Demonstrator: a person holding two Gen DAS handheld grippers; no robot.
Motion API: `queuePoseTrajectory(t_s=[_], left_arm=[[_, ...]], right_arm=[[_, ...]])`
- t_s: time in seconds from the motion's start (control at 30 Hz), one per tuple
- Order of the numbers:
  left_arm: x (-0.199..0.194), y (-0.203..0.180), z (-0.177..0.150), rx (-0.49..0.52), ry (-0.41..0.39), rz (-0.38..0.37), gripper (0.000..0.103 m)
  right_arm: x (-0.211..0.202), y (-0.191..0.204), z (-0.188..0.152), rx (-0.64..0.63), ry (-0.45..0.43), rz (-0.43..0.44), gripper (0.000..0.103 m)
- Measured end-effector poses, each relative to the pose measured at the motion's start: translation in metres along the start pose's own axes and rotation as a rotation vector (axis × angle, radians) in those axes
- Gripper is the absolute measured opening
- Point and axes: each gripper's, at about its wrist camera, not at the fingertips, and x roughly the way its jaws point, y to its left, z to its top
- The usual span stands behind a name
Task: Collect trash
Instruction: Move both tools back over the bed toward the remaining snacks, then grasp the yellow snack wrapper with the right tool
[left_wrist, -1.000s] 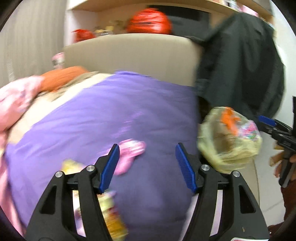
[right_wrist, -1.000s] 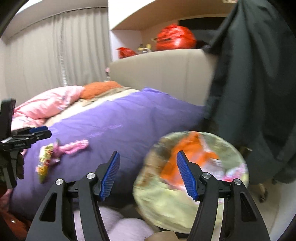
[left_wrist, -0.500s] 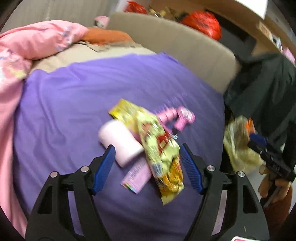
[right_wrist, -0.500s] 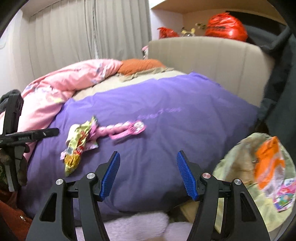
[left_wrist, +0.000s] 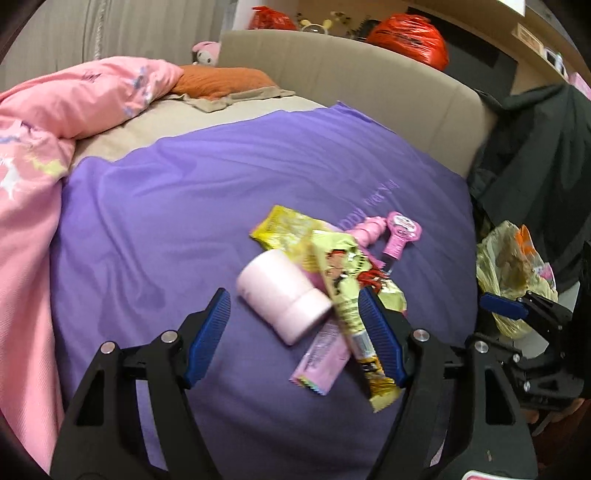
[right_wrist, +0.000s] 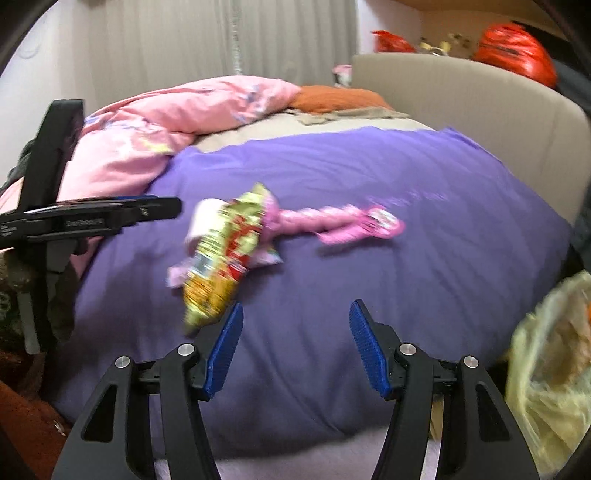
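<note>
Purple blanket (left_wrist: 177, 206): spread over the bed, it carries the whole litter pile; a pink quilt (left_wrist: 33, 177) is bunched off to the left of both claws.
Left claw (left_wrist: 295, 332): released, jaws spread wide and empty, poised over the pile, likely lining up a pick.
Pink bottle (left_wrist: 284, 299): lying on its side between the left claw's blue pads, not touched by either; probably the first pick.
Snack wrapper (left_wrist: 351, 280): yellow and red, draped across the pile, its lower end running behind the left claw's right pad.
Pink flat packet (left_wrist: 321, 358): under the bottle and wrapper, just inside that same pad.
Pink toy (left_wrist: 391, 232): beyond the wrapper, farther from the claw tips.
Right claw (right_wrist: 295, 347): jaws closing with nothing between them, only blanket; the pile sits ahead and to its left.
Trash bag (right_wrist: 554, 362): yellowish plastic, off the bed's edge to the right of the right claw, mouth open, holding something orange and other scraps; blur hides the rest.
</note>
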Motion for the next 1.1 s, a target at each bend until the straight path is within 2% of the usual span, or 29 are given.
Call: queuePoseTrajectory(t_s=[0.23,0.33,0.37,0.5,0.77,0.97,1.1], left_arm=[[0.001,0.021,0.0,-0.063,0.0,0.037,0.068],[0.002,0.027,0.0,-0.082,0.004,0.036,0.068],[0.001,0.028,0.0,-0.087,0.004,0.034,0.068],[-0.001,0.029,0.0,-0.088,-0.002,0.036,0.068],[0.003,0.029,-0.001,-0.085,0.012,0.04,0.068],[0.01,0.018,0.005,-0.056,0.019,-0.071,0.068],[0.024,0.002,0.018,-0.044,0.05,-0.1,0.067]], right_arm=[[0.032,0.039,0.009,0.005,0.022,0.147,0.057],[0.047,0.057,0.006,-0.045,0.045,0.143,0.048],[0.05,0.058,0.005,-0.048,0.054,0.138,0.041],[0.054,0.048,0.007,-0.002,0.062,0.174,0.029],[0.036,0.018,0.016,0.047,-0.009,0.106,0.027],[0.027,-0.015,0.014,0.052,-0.052,-0.052,0.027],[0.027,-0.033,0.001,0.075,-0.041,-0.077,0.027]])
